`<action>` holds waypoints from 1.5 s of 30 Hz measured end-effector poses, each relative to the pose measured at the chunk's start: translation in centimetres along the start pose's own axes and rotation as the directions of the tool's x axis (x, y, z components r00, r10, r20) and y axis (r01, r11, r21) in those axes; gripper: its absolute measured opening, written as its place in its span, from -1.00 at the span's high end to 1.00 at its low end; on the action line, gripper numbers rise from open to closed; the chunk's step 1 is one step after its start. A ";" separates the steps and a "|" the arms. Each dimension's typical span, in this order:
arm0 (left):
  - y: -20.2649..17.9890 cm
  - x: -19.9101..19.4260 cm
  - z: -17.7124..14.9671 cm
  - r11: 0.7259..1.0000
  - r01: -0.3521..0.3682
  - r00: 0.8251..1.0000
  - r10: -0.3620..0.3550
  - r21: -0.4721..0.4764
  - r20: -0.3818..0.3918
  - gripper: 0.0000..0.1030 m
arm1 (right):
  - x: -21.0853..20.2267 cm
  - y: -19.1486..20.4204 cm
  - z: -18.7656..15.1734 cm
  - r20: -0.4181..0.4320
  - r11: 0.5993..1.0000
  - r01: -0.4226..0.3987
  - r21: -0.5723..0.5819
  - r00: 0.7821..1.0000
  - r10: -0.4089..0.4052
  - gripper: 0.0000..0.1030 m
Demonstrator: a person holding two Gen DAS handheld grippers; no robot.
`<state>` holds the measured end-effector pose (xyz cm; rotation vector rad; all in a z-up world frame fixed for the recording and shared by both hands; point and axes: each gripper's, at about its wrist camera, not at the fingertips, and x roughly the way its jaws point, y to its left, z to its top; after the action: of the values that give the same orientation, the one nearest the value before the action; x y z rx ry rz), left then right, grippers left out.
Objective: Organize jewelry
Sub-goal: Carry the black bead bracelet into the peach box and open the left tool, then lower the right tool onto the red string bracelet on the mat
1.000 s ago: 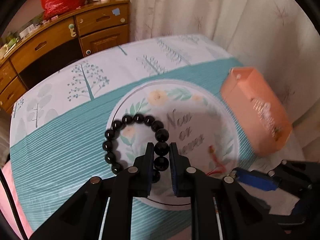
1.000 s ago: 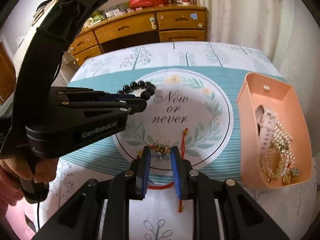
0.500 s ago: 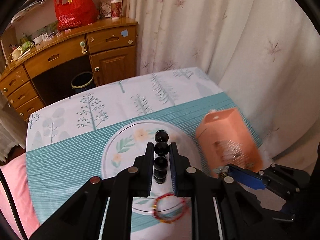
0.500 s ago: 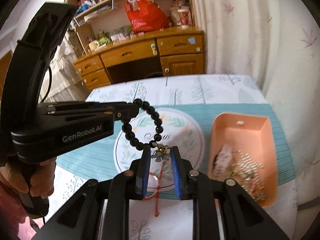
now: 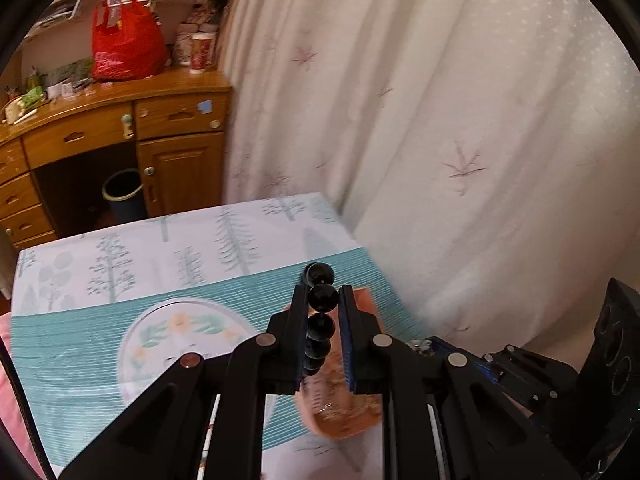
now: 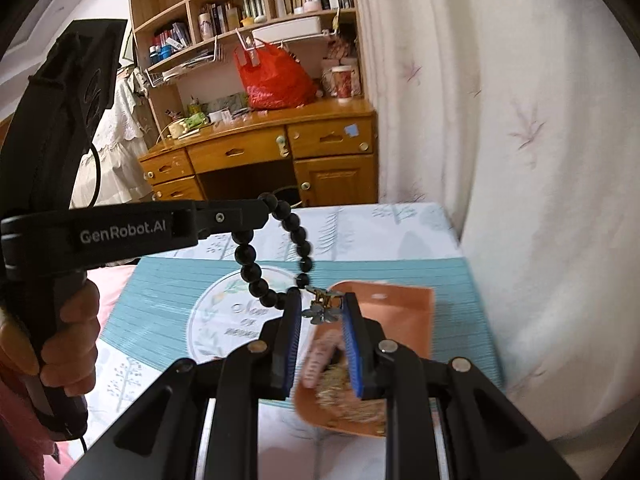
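Left gripper (image 5: 323, 300) is clamping the black bead bracelet (image 6: 280, 256) between its pads; in the left wrist view one bead is sitting right at the fingertips and more are strung back between the fingers. In the right wrist view the bracelet is hanging as a loop from the left gripper's tips, clear of the table.

Right gripper (image 6: 320, 308) is pinching a small metal flower charm (image 6: 322, 306) at its fingertips; the charm is lying just beside the lowest beads. Whether a cord is trailing from it cannot be told.

A hand (image 6: 66, 344) is gripping the left gripper's handle.

Below both grippers, the orange jewelry box (image 6: 400, 320) is lying open on the teal tablecloth (image 6: 160, 280), holding pale and gold pieces, blurred. A round printed mat (image 6: 224, 312) is lying beside it.

Farther back, a wooden desk (image 6: 260, 148) is carrying a red bag (image 6: 272, 80); a curtain (image 6: 520, 160) is hanging at right.
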<state>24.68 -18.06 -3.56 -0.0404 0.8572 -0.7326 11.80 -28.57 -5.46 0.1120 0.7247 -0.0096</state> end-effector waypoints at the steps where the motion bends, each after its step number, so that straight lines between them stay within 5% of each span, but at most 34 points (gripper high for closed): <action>1: -0.7 0.3 0.1 1.000 0.000 1.000 0.000 0.008 0.000 0.75 | -0.2 -0.6 0.0 0.006 1.000 0.004 -0.005 1.000 -0.004 0.60; 12: -4.7 4.1 0.1 1.000 0.019 0.997 -0.019 -0.006 -0.074 0.74 | 0.2 -5.1 -1.3 -0.039 1.000 -0.005 -0.005 0.999 0.005 0.60; 17: -4.6 5.2 -0.1 0.998 -0.052 0.993 0.048 -0.034 -0.108 -0.14 | 2.0 -6.2 -2.3 -0.140 1.000 -0.012 -0.008 0.990 0.011 0.34; 26: -2.0 3.6 -0.2 0.986 -0.136 0.988 0.127 -0.093 -0.093 -0.35 | 2.0 -7.0 -2.3 -0.138 0.998 -0.051 0.030 0.989 0.055 0.17; 29: -0.1 2.7 -0.9 0.973 -0.188 0.979 0.175 -0.131 -0.105 -0.46 | 2.0 -6.8 -2.3 -0.150 0.996 -0.071 0.050 0.986 0.078 -0.07; 32: 2.3 1.5 -2.1 0.947 -0.271 0.960 0.254 -0.169 -0.117 -0.67 | 2.2 -6.3 -2.4 -0.159 0.992 -0.097 0.083 0.981 0.109 -0.22; 37: 5.7 0.0 -4.9 0.883 -0.423 0.901 0.388 -0.203 -0.192 -0.76 | 2.8 -3.9 -2.4 -0.193 0.992 -0.116 0.041 0.974 0.122 -0.27; 45: 10.3 -1.4 -10.4 0.798 -0.554 0.820 0.475 -0.235 -0.320 -0.79 | 4.6 1.3 -3.2 -0.255 0.980 -0.198 0.008 0.947 0.194 -0.28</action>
<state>22.69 -6.86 -12.79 -0.0002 1.1579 -0.0679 13.22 -26.76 -10.71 0.1704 0.9686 0.2047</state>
